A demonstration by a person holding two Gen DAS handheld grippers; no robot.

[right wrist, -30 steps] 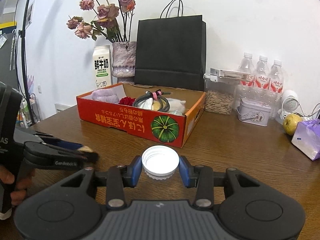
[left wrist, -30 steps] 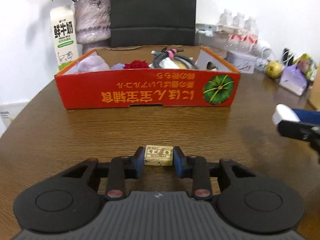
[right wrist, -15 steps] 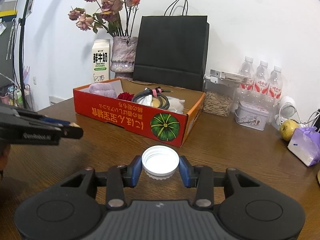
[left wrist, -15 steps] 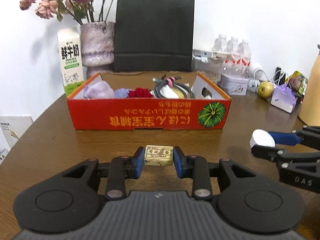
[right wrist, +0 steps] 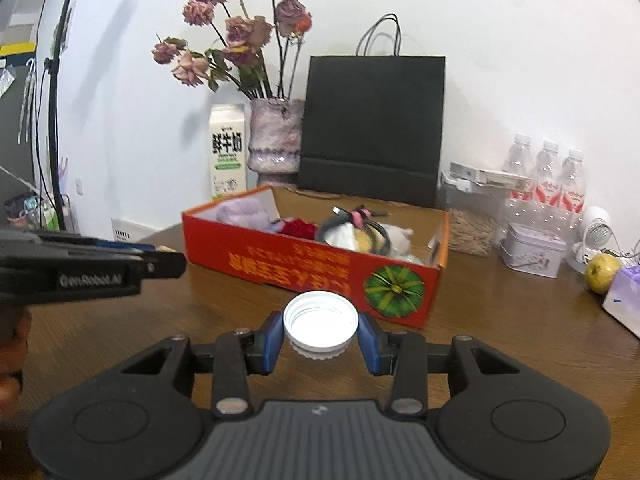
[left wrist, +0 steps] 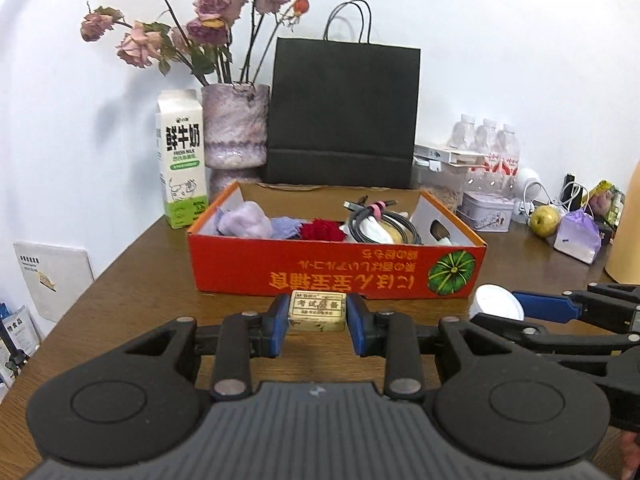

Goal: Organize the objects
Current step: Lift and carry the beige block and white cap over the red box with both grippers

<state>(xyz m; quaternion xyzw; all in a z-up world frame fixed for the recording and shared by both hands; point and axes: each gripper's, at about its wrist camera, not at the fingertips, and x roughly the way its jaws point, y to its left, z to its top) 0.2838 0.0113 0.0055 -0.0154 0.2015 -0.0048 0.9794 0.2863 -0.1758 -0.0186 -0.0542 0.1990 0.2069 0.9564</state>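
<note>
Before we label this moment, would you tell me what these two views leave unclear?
- Left wrist view: small print on the eraser, too small.
- Both views: red box floor, hidden by its front wall.
- Right wrist view: eraser, hidden by the left gripper.

left gripper (left wrist: 318, 318) clamped on a small block, right gripper (right wrist: 320, 334) clamped on a cap, both angled slightly down

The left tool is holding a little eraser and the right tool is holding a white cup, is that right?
Not quite. The right tool holds a white bottle cap, not a cup; the right wrist view shows its threaded inside. The left tool does hold the eraser.
</note>
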